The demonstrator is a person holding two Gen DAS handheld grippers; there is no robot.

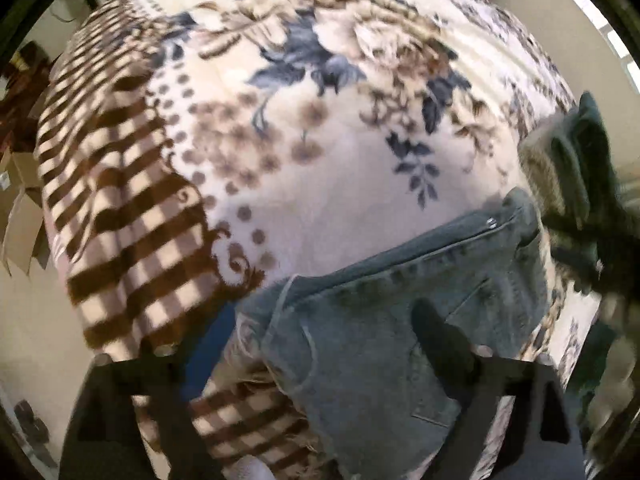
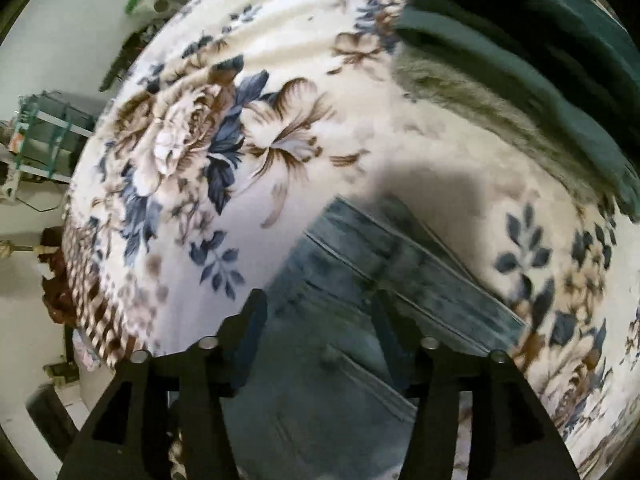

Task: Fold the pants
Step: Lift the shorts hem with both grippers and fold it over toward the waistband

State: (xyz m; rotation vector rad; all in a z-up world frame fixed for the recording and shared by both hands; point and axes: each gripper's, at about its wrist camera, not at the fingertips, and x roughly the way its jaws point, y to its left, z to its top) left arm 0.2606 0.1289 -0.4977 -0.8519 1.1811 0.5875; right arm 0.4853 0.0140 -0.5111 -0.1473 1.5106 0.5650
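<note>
The pants (image 1: 392, 320), faded blue denim, lay on a cream blanket (image 1: 328, 184) printed with blue and brown flowers and a brown checked border; the blanket served as the landmark, and the pants sat toward its near edge in both views. In the left wrist view the left gripper (image 1: 304, 344) hovered over the pants with its jaws spread wide and released, one finger over the denim, the other over the checked border. In the right wrist view the right gripper (image 2: 320, 312) stood over the pants (image 2: 344, 360), its jaws apart and clasping nothing. A dark green fleece garment (image 2: 540, 80) lay on the blanket's far corner beyond the pants.
</note>
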